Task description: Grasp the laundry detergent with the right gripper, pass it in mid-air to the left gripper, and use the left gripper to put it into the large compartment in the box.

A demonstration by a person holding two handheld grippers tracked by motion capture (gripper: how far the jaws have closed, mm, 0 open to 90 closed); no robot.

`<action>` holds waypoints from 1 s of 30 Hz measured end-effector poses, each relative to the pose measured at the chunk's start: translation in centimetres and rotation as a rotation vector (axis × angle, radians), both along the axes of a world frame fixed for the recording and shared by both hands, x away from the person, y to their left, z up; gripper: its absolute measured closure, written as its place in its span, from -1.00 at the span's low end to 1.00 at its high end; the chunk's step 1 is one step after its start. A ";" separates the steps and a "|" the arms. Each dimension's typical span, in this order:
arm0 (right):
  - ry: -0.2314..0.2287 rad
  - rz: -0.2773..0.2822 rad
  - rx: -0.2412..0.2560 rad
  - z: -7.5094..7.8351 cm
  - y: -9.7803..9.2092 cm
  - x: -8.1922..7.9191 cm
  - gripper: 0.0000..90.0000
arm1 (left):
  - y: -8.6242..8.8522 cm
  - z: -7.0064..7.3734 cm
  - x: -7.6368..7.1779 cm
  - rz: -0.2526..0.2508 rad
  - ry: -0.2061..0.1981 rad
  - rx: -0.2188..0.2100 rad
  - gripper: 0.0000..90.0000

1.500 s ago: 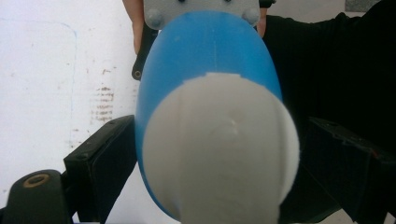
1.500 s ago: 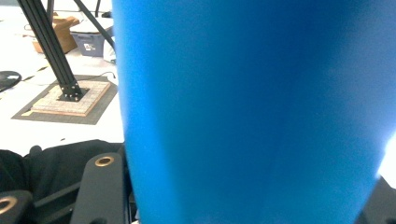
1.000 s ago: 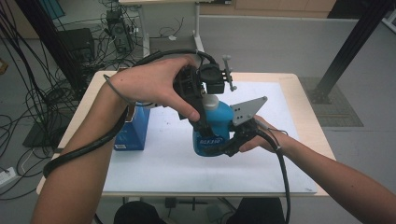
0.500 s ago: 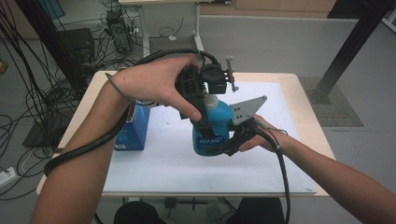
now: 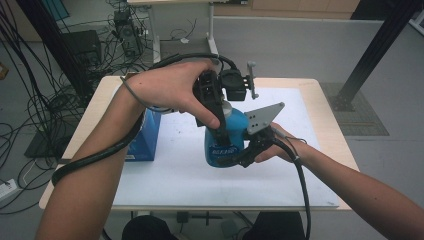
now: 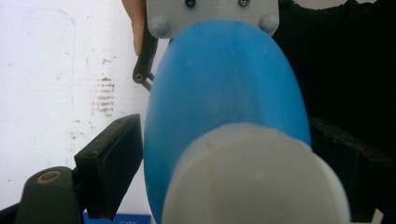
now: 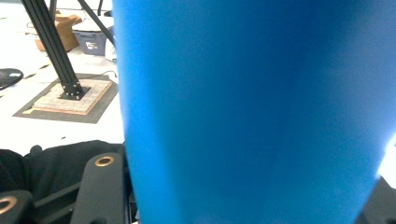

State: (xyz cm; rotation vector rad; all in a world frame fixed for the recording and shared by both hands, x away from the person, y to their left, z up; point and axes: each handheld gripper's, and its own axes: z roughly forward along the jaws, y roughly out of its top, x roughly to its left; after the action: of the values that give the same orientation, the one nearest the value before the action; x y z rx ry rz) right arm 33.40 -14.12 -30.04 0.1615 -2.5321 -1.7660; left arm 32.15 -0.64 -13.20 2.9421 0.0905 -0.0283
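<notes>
As viewed from the left, a blue box (image 5: 146, 136) stands on the white mat (image 5: 170, 170) near the table's left edge. Just right of it, your left gripper (image 5: 218, 102) comes down over the blue bottle (image 5: 225, 137) at mid-table, jaws spread either side of its white cap (image 6: 254, 177). Your right gripper (image 5: 245, 152) pinches the bottle's lower body from the right.

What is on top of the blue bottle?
The blue bottle wears a white cap. The left gripper comes down over it, its jaws on either side of the bottle's neck, so the hand and gripper cover most of the cap in the high view.
</notes>
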 end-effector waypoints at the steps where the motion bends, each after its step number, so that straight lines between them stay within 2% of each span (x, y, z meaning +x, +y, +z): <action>1: 0.000 0.000 0.000 0.0 0.0 0.0 -0.10 | 0.0 0.0 0.0 0.000 0.000 0.000 -0.63; 7: 0.001 0.000 -0.001 0.0 0.1 0.0 -0.10 | -0.2 0.0 0.1 0.007 -0.002 0.013 -0.54; 12: 0.000 0.002 -0.001 0.0 0.1 0.0 -0.10 | -0.1 0.2 0.1 0.013 -0.007 0.010 -0.30; 14: 0.002 0.001 0.000 0.0 0.2 0.0 -0.10 | -0.1 0.2 0.2 0.018 0.005 0.008 -0.20; 30: 0.002 0.001 0.004 -0.1 0.1 0.1 -0.10 | -0.2 0.3 0.2 0.035 0.003 0.013 -0.17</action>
State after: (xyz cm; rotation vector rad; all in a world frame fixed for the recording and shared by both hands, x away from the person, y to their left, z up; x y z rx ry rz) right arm 33.54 -14.02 -30.11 0.1611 -2.5264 -1.7701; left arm 32.34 -0.89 -12.94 2.9525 0.1429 -0.0272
